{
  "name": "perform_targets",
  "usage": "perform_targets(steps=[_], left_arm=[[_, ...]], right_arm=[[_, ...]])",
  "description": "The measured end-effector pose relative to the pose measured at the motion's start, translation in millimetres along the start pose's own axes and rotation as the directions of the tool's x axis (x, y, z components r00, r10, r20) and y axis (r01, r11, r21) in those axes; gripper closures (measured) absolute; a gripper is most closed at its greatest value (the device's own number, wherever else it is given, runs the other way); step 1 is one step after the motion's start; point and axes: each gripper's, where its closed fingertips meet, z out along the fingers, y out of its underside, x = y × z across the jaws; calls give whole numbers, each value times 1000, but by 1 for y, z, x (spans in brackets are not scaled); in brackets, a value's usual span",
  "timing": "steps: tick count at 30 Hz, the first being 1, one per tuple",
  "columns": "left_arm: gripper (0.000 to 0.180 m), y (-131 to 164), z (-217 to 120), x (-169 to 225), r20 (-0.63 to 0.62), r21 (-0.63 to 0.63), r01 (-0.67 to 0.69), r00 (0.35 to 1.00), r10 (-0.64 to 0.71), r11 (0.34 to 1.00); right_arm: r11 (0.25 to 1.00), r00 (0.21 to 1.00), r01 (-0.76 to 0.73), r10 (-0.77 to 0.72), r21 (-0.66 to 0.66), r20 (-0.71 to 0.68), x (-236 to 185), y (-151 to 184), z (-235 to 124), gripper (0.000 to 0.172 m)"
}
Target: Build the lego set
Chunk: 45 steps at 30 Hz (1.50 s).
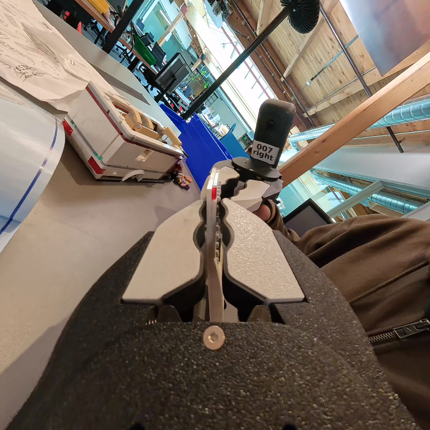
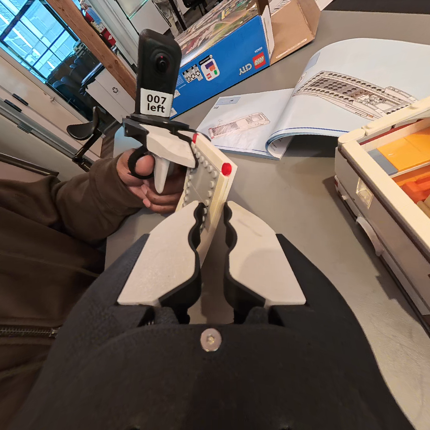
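A flat white brick panel (image 1: 213, 186) with a grey studded face and red round pieces at its corners is held above the grey table (image 1: 93, 221). My left gripper (image 1: 213, 202) is shut on one end of it, with both pads pressed on its faces. In the right wrist view the panel (image 2: 204, 176) runs tilted between the fingers of my right gripper (image 2: 210, 204). The near pad lies on the studs and the other fingertip (image 2: 229, 209) meets the panel's edge. The left gripper (image 2: 194, 160) clamps the far end. The right gripper (image 1: 237, 186) shows just behind the panel.
A white brick-built vehicle with an open roof (image 2: 384, 186) stands on the table to the right, and it shows in the left wrist view (image 1: 111, 139). An open instruction booklet (image 2: 302, 111) and a blue cardboard box (image 2: 221, 58) lie behind. Small figures (image 1: 182, 179) lie by the vehicle. Left and right tips are no more than a few centimetres apart.
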Motion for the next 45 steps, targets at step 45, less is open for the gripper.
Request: perform_targets(steps=[45], left_arm=[[172,-1,-11,-26,94,101,283,952,-292,954]], right_arm=[[782,901,374,-433,-499,-4,-50,115,-16,142]])
